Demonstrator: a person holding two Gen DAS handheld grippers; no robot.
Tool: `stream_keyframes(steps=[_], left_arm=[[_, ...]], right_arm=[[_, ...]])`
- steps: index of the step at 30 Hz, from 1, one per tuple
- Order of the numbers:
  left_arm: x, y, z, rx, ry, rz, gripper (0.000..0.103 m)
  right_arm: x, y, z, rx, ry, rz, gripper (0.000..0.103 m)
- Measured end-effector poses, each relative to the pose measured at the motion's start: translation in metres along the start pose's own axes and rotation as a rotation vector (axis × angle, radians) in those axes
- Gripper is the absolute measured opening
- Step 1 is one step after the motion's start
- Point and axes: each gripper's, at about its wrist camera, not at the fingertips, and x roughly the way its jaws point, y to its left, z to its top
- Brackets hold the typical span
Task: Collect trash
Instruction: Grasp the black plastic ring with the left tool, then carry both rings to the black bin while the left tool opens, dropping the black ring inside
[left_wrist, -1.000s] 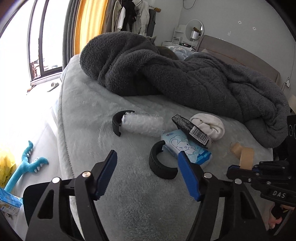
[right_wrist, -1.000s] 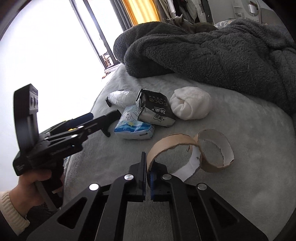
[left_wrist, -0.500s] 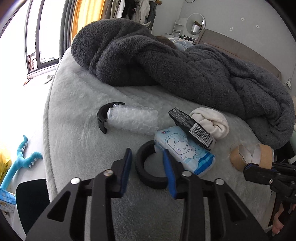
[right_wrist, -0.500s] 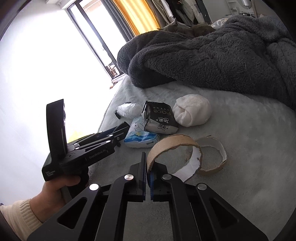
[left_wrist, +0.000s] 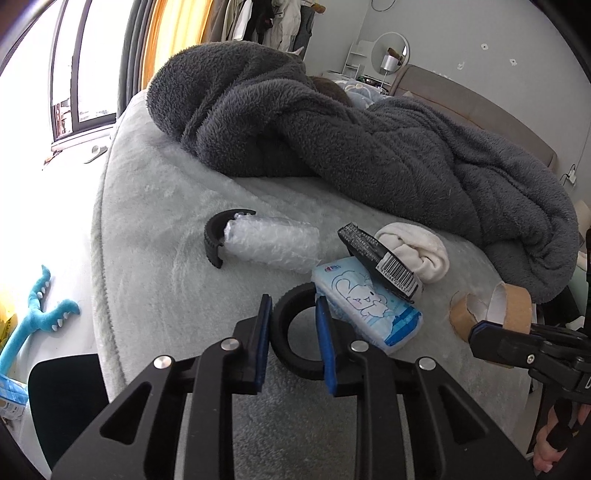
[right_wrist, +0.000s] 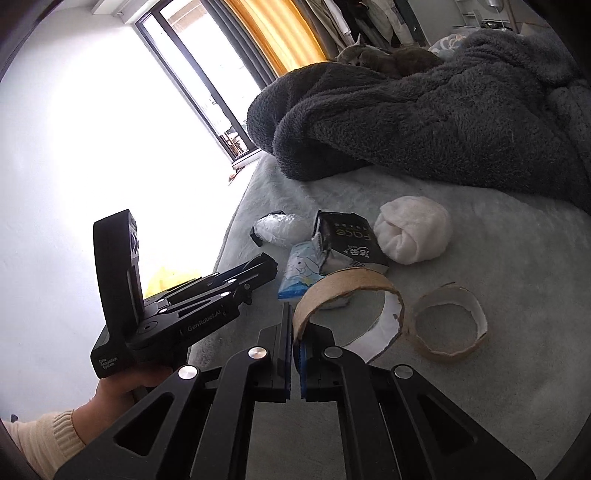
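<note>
Trash first: a black C-shaped ring (left_wrist: 295, 334) sits between the left gripper (left_wrist: 291, 341) fingers, which are closing onto its sides, on the bed (left_wrist: 147, 258). To the right, the right gripper (right_wrist: 294, 354) fingers are clamped on a torn cardboard ring (right_wrist: 343, 284). Tissue pack (left_wrist: 365, 306) just beyond.

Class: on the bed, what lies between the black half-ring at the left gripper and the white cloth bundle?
In the left wrist view, the blue tissue pack and black packet lie between the half-ring and the cloth bundle.
</note>
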Motion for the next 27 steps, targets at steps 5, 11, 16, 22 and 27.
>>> stream_keyframes(steps=[5,11,16,22,27], left_arm=[[-0.013,0.008,0.002,0.003,-0.015,0.011,0.026],[-0.033,0.028,0.002,-0.004,-0.024,0.046,0.026],[-0.051,0.052,0.0,-0.019,-0.03,0.09,0.026],[-0.064,0.088,-0.005,-0.05,-0.011,0.146,0.026],[-0.068,0.118,-0.014,-0.075,0.035,0.184,0.026]], right_arm=[[0.001,0.007,0.006,0.015,-0.013,0.014,0.003],[0.006,0.029,0.015,0.009,-0.026,0.032,0.003],[0.016,0.053,0.02,-0.017,-0.023,0.052,0.003],[0.03,0.085,0.027,-0.044,-0.014,0.071,0.003],[0.045,0.113,0.028,-0.086,0.009,0.07,0.003]])
